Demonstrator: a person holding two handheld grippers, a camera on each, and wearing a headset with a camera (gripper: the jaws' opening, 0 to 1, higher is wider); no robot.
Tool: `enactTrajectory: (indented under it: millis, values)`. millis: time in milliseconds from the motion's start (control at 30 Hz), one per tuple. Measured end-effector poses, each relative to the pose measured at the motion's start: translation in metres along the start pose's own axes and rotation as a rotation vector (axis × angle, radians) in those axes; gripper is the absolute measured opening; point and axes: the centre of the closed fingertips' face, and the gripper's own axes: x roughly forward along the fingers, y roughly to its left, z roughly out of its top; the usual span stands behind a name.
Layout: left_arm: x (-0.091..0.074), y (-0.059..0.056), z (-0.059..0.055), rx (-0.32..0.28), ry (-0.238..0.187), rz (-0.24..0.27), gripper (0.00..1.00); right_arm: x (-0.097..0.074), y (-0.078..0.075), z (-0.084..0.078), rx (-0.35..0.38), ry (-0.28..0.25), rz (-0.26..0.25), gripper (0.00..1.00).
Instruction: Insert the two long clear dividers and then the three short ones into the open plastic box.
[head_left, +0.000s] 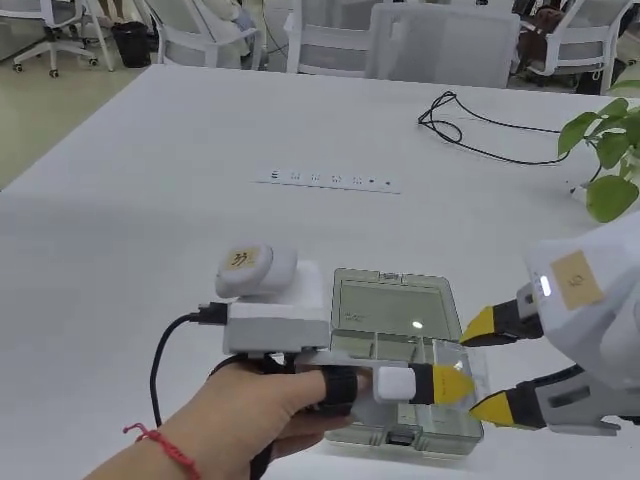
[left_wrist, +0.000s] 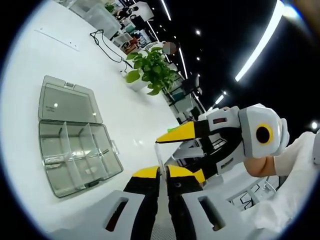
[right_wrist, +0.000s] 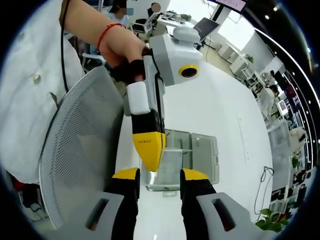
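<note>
Well, the open plastic box (head_left: 420, 437) lies on the white tabletop (head_left: 200, 150), lid (head_left: 390, 305) flat behind it, fitted dividers (left_wrist: 65, 142) standing inside. Over its right end my left gripper (left_wrist: 161, 171) pinches a clear divider (left_wrist: 159, 154) between closed jaws. My right gripper (right_wrist: 160, 176) is there too, jaws spread wide either side of the left's tip.

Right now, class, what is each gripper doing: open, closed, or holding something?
Left gripper: closed on a thin clear plastic divider.
Right gripper: open, holding nothing.
</note>
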Motion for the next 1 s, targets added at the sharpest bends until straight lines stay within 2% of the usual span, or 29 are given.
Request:
enactTrajectory:
  millis: [367, 833, 1000]
  values:
    - [0.000, 0.000, 0.001, -0.019, -0.009, 0.000, 0.00, -0.001, -0.001, 0.001, -0.017, 0.011, -0.008, 0.33]
    - [0.000, 0.001, 0.008, -0.051, -0.064, 0.008, 0.00, -0.004, -0.007, 0.003, -0.055, 0.015, -0.045, 0.34]
    - [-0.003, 0.002, 0.010, -0.032, -0.072, 0.014, 0.00, -0.008, -0.011, 0.005, -0.048, 0.000, -0.054, 0.36]
